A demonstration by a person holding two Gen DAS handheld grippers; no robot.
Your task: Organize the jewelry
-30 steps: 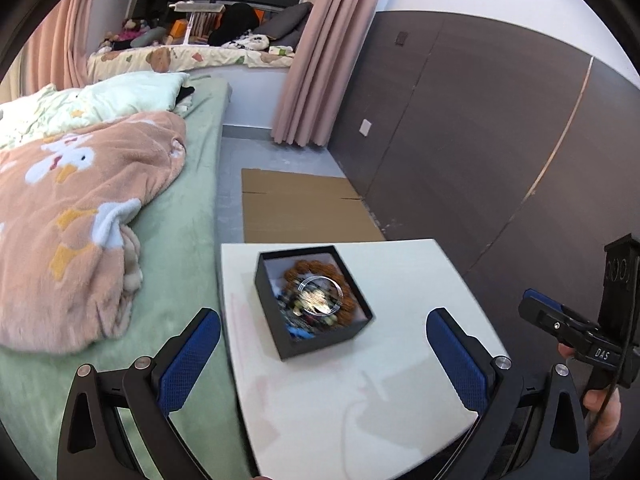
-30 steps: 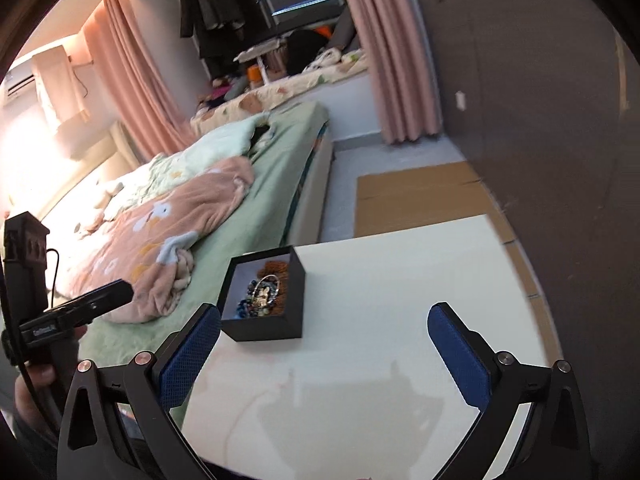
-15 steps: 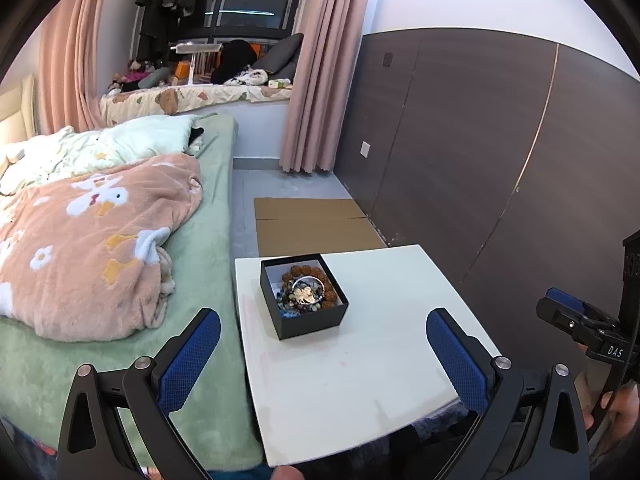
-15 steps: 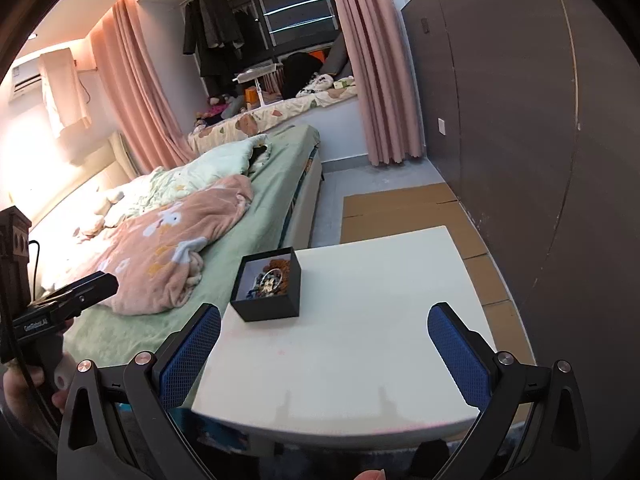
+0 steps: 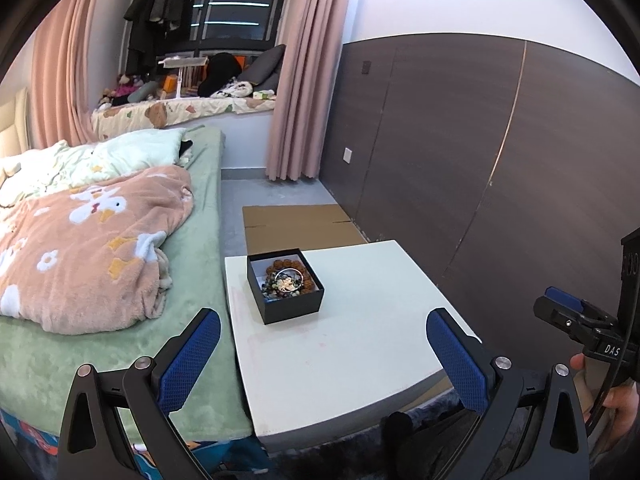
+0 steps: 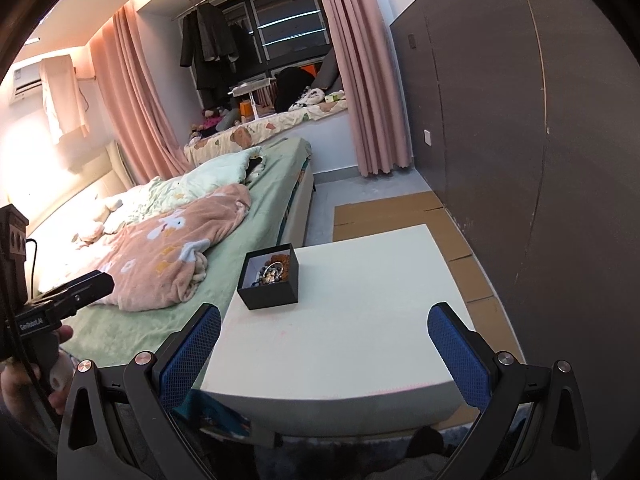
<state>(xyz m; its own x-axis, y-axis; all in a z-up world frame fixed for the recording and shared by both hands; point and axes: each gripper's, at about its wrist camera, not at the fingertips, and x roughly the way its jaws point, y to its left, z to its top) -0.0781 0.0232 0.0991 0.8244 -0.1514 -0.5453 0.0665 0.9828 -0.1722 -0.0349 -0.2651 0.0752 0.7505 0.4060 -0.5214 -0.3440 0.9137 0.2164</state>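
A small black open box [image 5: 285, 286] stands on a white table [image 5: 352, 344], toward its far left corner. It holds a heap of jewelry [image 5: 286, 280]: brown beads, a silver bangle and darker beads. The box also shows in the right wrist view [image 6: 270, 278]. My left gripper [image 5: 322, 354] is open and empty, held back from the table's near edge. My right gripper [image 6: 324, 354] is open and empty, also behind the near edge. Each gripper shows at the edge of the other's view.
A bed with a green sheet and a peach blanket [image 5: 80, 240] runs along the table's left side. A dark panelled wall [image 5: 480, 160] stands to the right. Flat cardboard [image 5: 296, 224] lies on the floor beyond the table. Pink curtains [image 5: 300, 80] hang at the back.
Both grippers have pulled back and up from the table. The box looks smaller and farther off, and the whole table now shows. The jaws stay open.
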